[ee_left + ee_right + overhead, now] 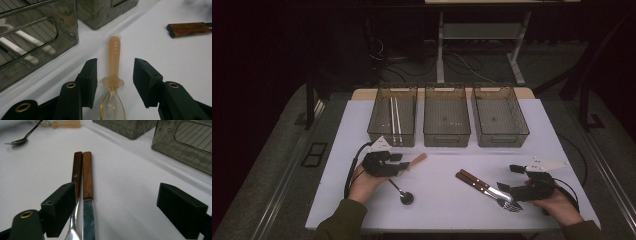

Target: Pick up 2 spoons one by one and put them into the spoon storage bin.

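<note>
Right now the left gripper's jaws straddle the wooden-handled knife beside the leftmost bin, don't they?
Not quite: the left gripper straddles the small spoon with a translucent amber handle, not the knife, as the left gripper view shows. It does lie beside the leftmost bin.

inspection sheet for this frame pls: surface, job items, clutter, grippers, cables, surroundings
Surface: white table, bare between items.
Job's things: orange-handled spoon lying between the left gripper's jaws, not pinched; wood-handled knife and fork side by side; black spoon; three bins, left one holding white utensils.
Clutter: nothing seen.
Grippers: left gripper open around the spoon; right gripper open over knife and fork.
Cables: black cable trailing from the left gripper.
Surroundings: dark floor, table legs behind.
</note>
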Available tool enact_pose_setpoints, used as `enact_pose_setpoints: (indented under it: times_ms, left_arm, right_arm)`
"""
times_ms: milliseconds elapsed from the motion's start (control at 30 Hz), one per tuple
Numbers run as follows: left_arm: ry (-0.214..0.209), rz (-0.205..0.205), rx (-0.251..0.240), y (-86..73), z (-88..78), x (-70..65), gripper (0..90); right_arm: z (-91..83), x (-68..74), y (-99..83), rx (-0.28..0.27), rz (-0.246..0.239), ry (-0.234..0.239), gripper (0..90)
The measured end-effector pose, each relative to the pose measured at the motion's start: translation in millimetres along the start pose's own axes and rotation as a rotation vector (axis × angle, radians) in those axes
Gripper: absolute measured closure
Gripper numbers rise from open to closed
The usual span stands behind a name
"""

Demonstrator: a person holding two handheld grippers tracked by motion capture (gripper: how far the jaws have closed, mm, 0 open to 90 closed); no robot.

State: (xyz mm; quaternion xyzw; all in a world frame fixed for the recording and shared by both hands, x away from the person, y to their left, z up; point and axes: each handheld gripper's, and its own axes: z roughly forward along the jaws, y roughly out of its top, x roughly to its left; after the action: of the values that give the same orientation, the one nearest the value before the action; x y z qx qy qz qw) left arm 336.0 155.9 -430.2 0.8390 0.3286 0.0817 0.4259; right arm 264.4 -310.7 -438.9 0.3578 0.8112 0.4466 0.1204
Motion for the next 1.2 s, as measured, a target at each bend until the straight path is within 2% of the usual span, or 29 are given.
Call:
enact_pose_setpoints:
  times_ms: [233,533,767,867,1033,1200]
  left_arm:
    - [-0.025,0.004,0.045,5.7,13.9,5.0,55.9]
    - [-0.038,0.001,0.093,1.7,18.4,5.1,57.5]
    - [-0.035,0.032,0.141,0.1,23.8,2.6,60.0]
    - [-0.029,0.042,0.145,0.2,23.8,1.6,61.4]
    - [-0.007,0.087,0.164,1.4,24.7,-3.3,63.5]
    - [-0.008,0.087,0.172,2.0,24.6,-4.7,67.7]
  right_arm:
    - [-0.3,-0.7,-0.5,0.001,0.003,-0.002,15.8]
    - [0.4,0.3,-0.5,0.010,-0.010,-0.004,15.8]
    - [1.6,1.4,-0.8,0.023,-0.021,-0.009,15.8]
    - [1.5,1.6,-0.7,0.023,-0.025,-0.010,15.8]
    - [1.8,2.0,-0.7,0.026,-0.028,-0.013,15.8]
    - [1.9,2.3,-0.8,0.029,-0.030,-0.019,15.8]
